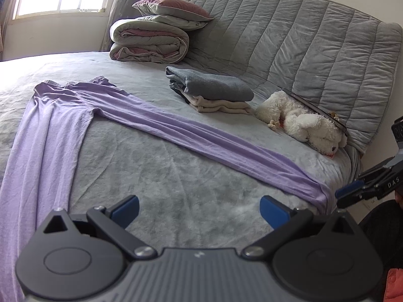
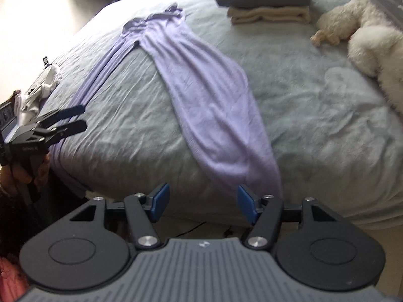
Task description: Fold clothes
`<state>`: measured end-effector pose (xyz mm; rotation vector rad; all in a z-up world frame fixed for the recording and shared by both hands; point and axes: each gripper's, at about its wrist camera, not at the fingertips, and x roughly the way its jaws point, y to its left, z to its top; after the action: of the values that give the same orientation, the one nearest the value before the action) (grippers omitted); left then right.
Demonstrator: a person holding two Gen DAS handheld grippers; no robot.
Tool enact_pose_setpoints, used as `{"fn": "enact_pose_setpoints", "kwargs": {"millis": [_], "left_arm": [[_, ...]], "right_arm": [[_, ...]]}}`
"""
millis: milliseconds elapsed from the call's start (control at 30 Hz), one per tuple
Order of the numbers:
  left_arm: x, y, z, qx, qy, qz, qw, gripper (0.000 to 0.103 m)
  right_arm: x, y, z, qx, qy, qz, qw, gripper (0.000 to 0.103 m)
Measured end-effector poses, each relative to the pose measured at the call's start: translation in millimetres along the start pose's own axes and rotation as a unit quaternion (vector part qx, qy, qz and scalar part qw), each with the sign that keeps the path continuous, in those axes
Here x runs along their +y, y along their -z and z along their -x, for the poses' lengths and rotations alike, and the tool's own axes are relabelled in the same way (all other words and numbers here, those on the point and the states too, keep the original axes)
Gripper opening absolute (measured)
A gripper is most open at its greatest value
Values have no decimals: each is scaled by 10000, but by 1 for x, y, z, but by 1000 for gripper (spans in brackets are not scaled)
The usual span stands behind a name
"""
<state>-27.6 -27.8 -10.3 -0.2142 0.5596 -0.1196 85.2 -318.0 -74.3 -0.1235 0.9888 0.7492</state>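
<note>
A lilac pair of thin trousers [image 1: 63, 125] lies spread in a wide V on the grey bed [image 1: 176, 176], its waistband at the far end. My left gripper [image 1: 199, 206] hovers open over bare bedding between the two legs, holding nothing. In the right wrist view one leg [image 2: 209, 100] runs down to the bed's near edge, and its cuff ends just beyond my right gripper [image 2: 201, 201]. That gripper is open, with no cloth between its blue pads. The left gripper [image 2: 75, 118] shows at the left by the other leg.
A stack of folded clothes [image 1: 214, 90], grey on cream, sits near the padded headboard [image 1: 302, 37]. A white plush toy [image 1: 302, 120] lies beside it. A rolled duvet with a pillow [image 1: 151, 40] stands at the far corner. A hand [image 2: 15, 176] holds the left gripper.
</note>
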Motion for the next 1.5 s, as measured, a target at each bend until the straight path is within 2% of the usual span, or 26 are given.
{"fn": "enact_pose_setpoints", "kwargs": {"millis": [67,133,200,267,333,467,567,700,733,800,900,967,1033,1133,1200,1300,1433,1500], "left_arm": [[0,0,0,10,-13,-14,10000,102],[-1,0,-1,18,-15,-38,10000,102],[-2,1,-1,29,-12,-64,10000,102],[-3,1,-2,41,-7,-91,10000,102],[-3,1,-3,54,-18,-112,9999,102],[-2,2,-2,66,-39,-110,9999,102],[-2,1,-2,45,-33,-105,9999,102],[-3,1,-2,50,-13,-122,9999,102],[-3,2,-2,51,-15,-127,9999,102],[-3,2,-3,65,-20,-121,9999,102],[-4,2,-4,96,-28,-129,9999,102],[-5,3,-5,120,-30,-157,9998,102],[-5,3,-6,135,-38,-173,9998,102],[-4,4,-5,143,-58,-173,9997,102],[-3,3,-4,132,-64,-146,9998,102],[-2,3,-3,116,-40,-118,9999,102],[-5,3,-4,126,-19,-159,9998,102],[-6,3,-5,150,-24,-179,9997,102]], "right_arm": [[-1,-1,2,-309,532,205,9979,64],[3,0,-4,-361,1069,650,9915,64],[12,3,-12,-363,1465,1195,9813,55],[20,5,-15,-429,1595,1598,9732,45],[27,6,-18,-482,1660,1852,9674,45],[30,3,-34,-233,1860,2185,9577,45],[22,-1,-33,-169,2324,2239,9463,45],[0,-6,-28,-121,3180,2311,9194,45],[-5,-7,-25,-140,3149,2197,9232,45],[-13,-7,-17,-227,2862,1867,9395,45],[-14,-8,-8,-330,2178,1350,9660,46],[-9,-10,-6,-355,1782,1201,9760,47],[1,-12,-18,-177,1782,1485,9726,48],[18,-5,-36,219,2085,2220,9522,48],[18,-2,-38,347,2317,2464,9404,51],[-2,1,-30,414,2611,2278,9371,56],[-21,3,-20,317,2958,2003,9335,57],[-25,4,-16,211,2980,1901,9352,57]]}}
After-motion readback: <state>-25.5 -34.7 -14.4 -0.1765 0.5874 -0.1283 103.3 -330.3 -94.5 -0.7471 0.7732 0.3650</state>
